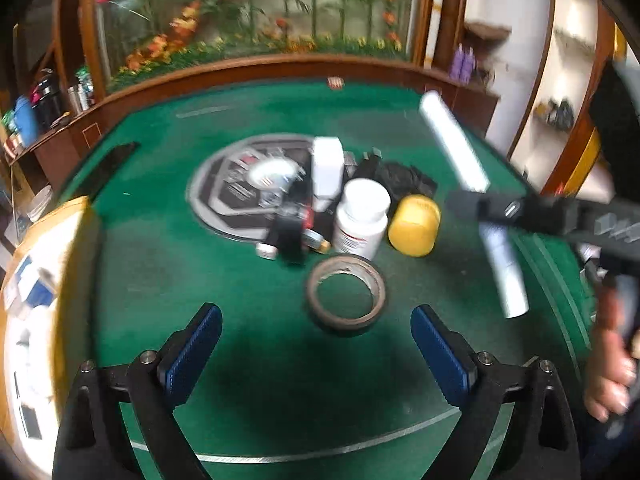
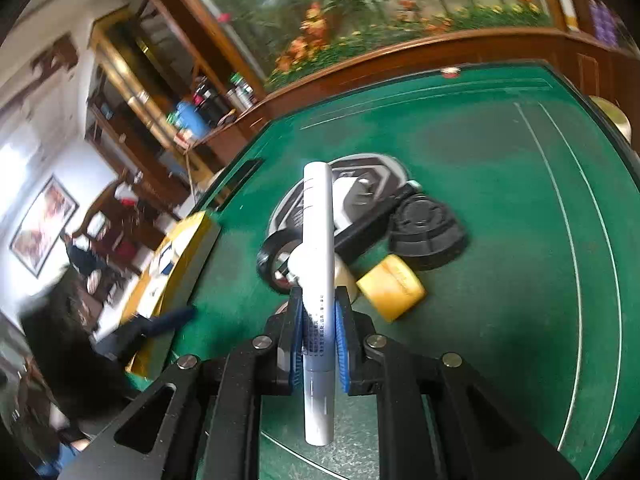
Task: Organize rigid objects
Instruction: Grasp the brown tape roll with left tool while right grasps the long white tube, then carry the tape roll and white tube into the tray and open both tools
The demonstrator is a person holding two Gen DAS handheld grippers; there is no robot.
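My right tool [image 2: 320, 320] is clamped on a slim white tube [image 2: 318, 280], the blue pads [image 2: 298, 344] pressing both its sides; rows of small dark print run along the tube, too fine and blurred to read. In the left wrist view that same tube [image 1: 456, 144] stands tilted at about two o'clock, held clear above the green surface [image 1: 160, 280]. My left tool [image 1: 316, 340] is spread wide with nothing between its pads, hanging over a brown roll of tape [image 1: 346, 294] that lies flat at twelve o'clock from it. Just past the roll stands a white pill bottle [image 1: 362, 216] with a red-edged label whose writing I cannot make out, and touching its three o'clock side lies a yellow cylinder [image 1: 414, 226] on its side. Behind the bottle a white box [image 1: 328, 168] stands upright, and at its nine o'clock a round grey and black emblem [image 1: 240, 184] is printed on the surface, its lettering smeared. A black ridged cap [image 2: 426, 228] lies at one o'clock from the yellow cylinder in the right wrist view. At nine o'clock a yellow box [image 1: 72, 264] holds white and blue packets, their print unreadable
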